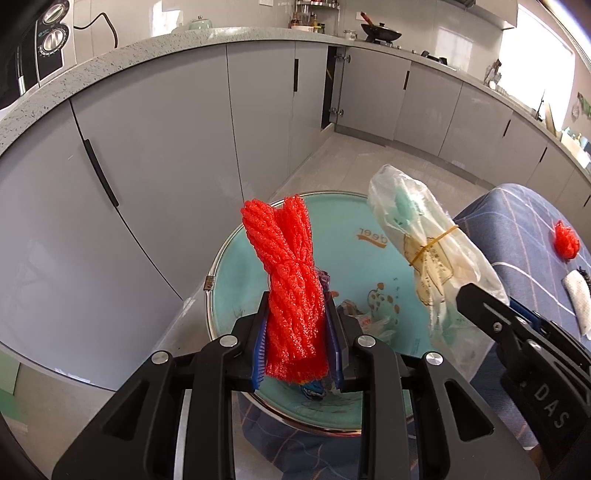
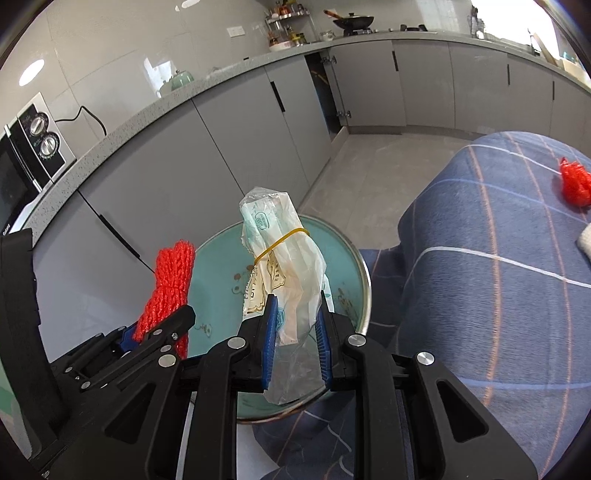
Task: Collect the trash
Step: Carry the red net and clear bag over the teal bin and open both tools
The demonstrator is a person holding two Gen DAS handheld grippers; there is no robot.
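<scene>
My left tongs [image 1: 297,343] clamp a red foam net sleeve [image 1: 290,280]; my right tongs [image 2: 295,347] pinch a rubber-banded plastic bag [image 2: 284,273]. Both stand lengthwise along the fingers, directly over the teal bin [image 1: 369,258] below, left side nearer its middle. "deer" is printed inside the bin; "DAS" marks the right tongs' body.

Setting: home kitchen. Evidence: grey cabinet doors [image 1: 155,147] beneath a speckled stone tabletop [image 1: 110,55]; microwave oven [image 2: 26,155] at left; black wok [image 2: 352,22] on far stove; spice rack [image 2: 288,26]; tiled floor [image 1: 332,162].
</scene>
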